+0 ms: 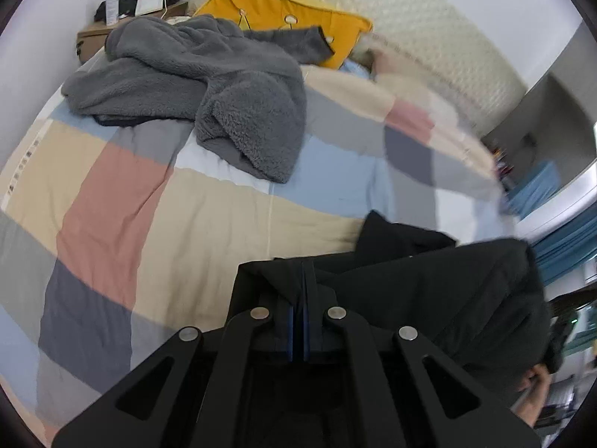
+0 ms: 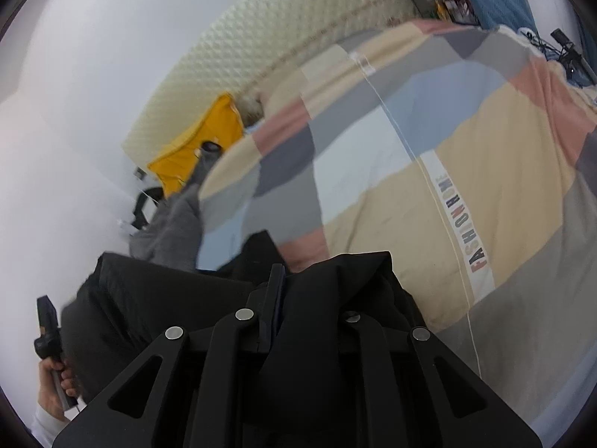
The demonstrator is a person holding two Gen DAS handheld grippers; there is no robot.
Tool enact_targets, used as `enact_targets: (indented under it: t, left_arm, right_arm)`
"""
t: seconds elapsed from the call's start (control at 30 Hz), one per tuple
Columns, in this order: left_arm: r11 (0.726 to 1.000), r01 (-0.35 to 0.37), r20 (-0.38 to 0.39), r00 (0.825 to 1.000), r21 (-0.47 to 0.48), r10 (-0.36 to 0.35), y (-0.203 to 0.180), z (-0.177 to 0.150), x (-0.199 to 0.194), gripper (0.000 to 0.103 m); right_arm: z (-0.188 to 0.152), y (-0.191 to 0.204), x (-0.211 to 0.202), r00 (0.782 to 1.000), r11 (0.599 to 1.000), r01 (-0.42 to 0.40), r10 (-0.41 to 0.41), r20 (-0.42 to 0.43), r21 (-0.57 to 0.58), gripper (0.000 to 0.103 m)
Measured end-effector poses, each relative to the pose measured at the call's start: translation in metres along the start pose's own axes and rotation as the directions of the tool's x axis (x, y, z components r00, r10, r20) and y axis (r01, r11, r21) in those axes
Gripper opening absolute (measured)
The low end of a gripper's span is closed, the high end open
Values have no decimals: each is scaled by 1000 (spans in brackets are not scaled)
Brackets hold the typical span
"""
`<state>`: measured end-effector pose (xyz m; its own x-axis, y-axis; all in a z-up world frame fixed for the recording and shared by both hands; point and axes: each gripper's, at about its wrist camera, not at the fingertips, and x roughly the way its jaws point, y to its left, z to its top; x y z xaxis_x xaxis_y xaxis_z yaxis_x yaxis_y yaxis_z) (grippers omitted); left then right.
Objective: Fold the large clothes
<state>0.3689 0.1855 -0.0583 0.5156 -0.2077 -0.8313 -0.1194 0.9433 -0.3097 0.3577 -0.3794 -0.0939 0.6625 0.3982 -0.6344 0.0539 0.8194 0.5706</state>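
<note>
A black garment [image 1: 440,291] hangs stretched between my two grippers above the bed. My left gripper [image 1: 298,287] is shut on its edge, the cloth pinched between the blue-padded fingers. My right gripper [image 2: 287,283] is shut on another part of the same black garment [image 2: 156,298], and cloth drapes over its right finger. A grey fleece garment [image 1: 209,86] lies crumpled on the far side of the bed, also seen in the right wrist view [image 2: 171,227]. The hand holding the left gripper [image 2: 48,336] shows at the right wrist view's lower left.
The bed carries a patchwork duvet [image 1: 123,201] in beige, pink, blue and grey. A yellow pillow [image 1: 276,7] leans on the quilted headboard [image 1: 429,26]. A bedside table [image 1: 93,37] with a bottle and dark items stands at the far left. Blue curtains [image 1: 567,246] hang at right.
</note>
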Motion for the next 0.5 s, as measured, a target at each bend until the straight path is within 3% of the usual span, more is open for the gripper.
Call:
enact_targets:
  t: [0.23, 0.4, 0.5]
  left_arm:
    - [999, -41, -85, 996, 6, 41, -11, 4, 77, 3]
    - [999, -44, -119, 992, -4, 43, -16, 7, 99, 3]
    - [999, -39, -148, 988, 0, 38, -14, 5, 99, 3]
  right_arm:
    - [1, -37, 45, 995, 995, -1, 11, -94, 100, 9]
    - [-2, -45, 51, 992, 990, -22, 39, -117, 141, 9]
    - [-6, -37, 42, 993, 995, -16, 27, -112, 98, 9]
